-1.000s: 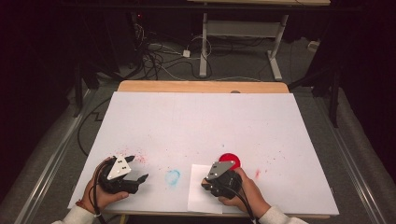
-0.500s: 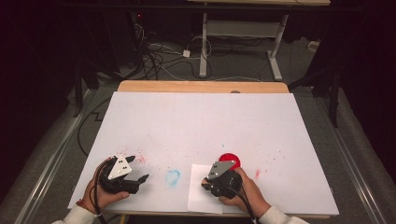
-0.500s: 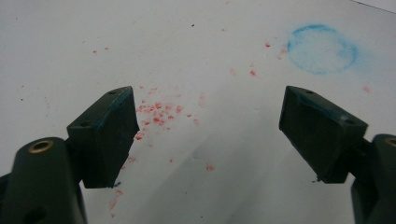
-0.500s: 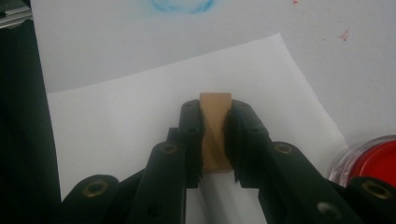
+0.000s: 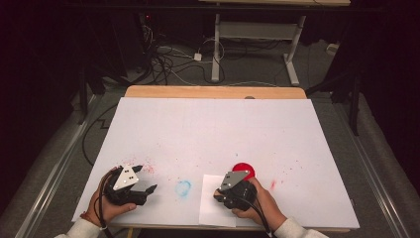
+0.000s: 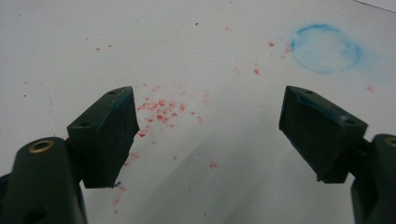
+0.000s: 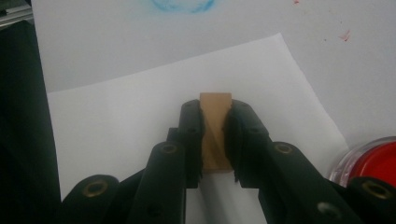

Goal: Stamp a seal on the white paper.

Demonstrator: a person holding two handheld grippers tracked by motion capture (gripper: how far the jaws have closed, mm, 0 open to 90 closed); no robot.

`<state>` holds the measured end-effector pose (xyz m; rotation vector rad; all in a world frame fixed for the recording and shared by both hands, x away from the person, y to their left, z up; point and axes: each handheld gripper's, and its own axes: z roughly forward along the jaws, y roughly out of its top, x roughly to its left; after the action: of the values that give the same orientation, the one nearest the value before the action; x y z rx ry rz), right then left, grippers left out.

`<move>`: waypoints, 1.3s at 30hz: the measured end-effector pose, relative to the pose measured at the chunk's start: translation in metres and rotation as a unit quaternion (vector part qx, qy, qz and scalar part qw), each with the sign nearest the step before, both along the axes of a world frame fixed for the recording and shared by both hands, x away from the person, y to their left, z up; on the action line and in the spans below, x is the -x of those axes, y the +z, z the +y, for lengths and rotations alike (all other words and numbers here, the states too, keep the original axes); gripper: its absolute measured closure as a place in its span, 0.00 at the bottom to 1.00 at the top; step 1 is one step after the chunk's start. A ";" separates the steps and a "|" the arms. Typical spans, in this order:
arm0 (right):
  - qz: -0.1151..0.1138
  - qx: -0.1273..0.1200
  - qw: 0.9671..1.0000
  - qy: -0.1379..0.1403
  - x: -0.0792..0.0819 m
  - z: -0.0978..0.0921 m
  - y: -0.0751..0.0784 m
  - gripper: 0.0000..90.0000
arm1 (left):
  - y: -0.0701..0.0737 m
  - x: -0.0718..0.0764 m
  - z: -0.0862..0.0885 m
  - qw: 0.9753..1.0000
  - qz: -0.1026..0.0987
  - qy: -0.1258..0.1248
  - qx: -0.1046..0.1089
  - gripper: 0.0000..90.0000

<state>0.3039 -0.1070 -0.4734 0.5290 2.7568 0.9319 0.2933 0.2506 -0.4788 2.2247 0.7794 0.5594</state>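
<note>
My right gripper (image 7: pixel 215 135) is shut on a small tan wooden block (image 7: pixel 215 119), held upright over a white sheet of paper (image 7: pixel 140 121). In the high view that gripper (image 5: pixel 224 196) sits at the sheet's (image 5: pixel 210 210) right edge, near the table's front. A round red ink pad (image 5: pixel 244 170) lies just beyond it, and its clear rim and red face (image 7: pixel 373 161) show at the right gripper view's lower right. My left gripper (image 5: pixel 144 179) rests open at the front left, with nothing between its jaws (image 6: pixel 210 135). Red specks (image 6: pixel 161 109) dot the surface under it.
A blue ring-shaped stain (image 5: pixel 183 188) marks the white table cover (image 5: pixel 213 134) between the two grippers, also as a blue smudge (image 6: pixel 326 47) ahead of the left jaws. Fainter red flecks (image 5: pixel 287 171) lie right of the pad. Cables and a desk frame (image 5: pixel 257 44) stand on the floor beyond.
</note>
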 end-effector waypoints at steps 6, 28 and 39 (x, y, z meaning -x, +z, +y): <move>-0.002 0.000 1.000 -0.001 0.001 0.000 0.000 0.85 | -0.001 -0.001 -0.001 1.000 0.002 -0.003 -0.003 0.21; 0.005 0.003 1.000 0.000 -0.001 0.001 0.001 0.85 | -0.001 0.000 0.002 1.000 0.004 0.000 -0.002 0.21; -0.005 -0.019 1.000 0.003 -0.001 -0.002 0.016 0.85 | -0.001 0.000 0.002 1.000 0.004 0.001 -0.001 0.21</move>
<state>0.3044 -0.1091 -0.4577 0.5228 2.7386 0.9870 0.2937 0.2530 -0.4801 2.2290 0.7847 0.5536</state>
